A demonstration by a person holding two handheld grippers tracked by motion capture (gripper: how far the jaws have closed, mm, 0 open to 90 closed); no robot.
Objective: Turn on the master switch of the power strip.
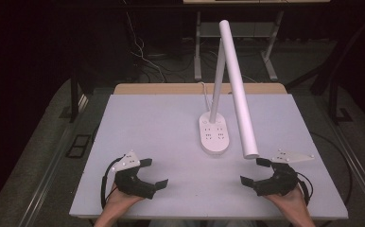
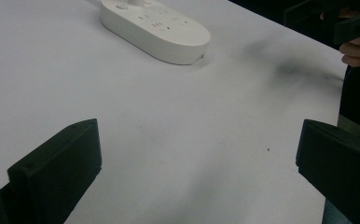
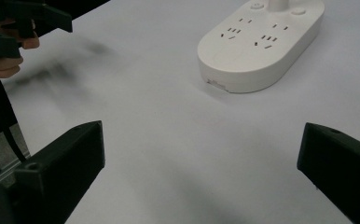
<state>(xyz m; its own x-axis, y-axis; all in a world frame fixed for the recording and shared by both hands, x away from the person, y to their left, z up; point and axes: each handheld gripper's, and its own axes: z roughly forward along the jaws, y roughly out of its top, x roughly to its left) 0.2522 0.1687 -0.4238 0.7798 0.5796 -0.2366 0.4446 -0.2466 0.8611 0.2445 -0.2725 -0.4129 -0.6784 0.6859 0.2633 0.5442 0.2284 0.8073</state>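
Both the left gripper (image 1: 153, 172) and right gripper (image 1: 252, 170) rest spread and empty; ahead, between them, the tall lamp (image 1: 237, 90) could tip if a careless reach knocks its lowered head; its base (image 1: 214, 133) looks light.

Desk lamp (image 1: 232, 90): smooth white plastic, slight sheen, base with socket slots. Table (image 1: 147, 123): matt pale surface, wood-look far edge. Left gripper (image 1: 153, 173), right gripper (image 1: 252, 171): matt black plastic jaws.

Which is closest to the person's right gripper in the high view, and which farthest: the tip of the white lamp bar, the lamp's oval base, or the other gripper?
From the right gripper:
1. Tip of the lamp bar, just above it, at the near right.
2. Lamp base, toward the table's middle, up and left.
3. Left gripper, across the near edge at the left.
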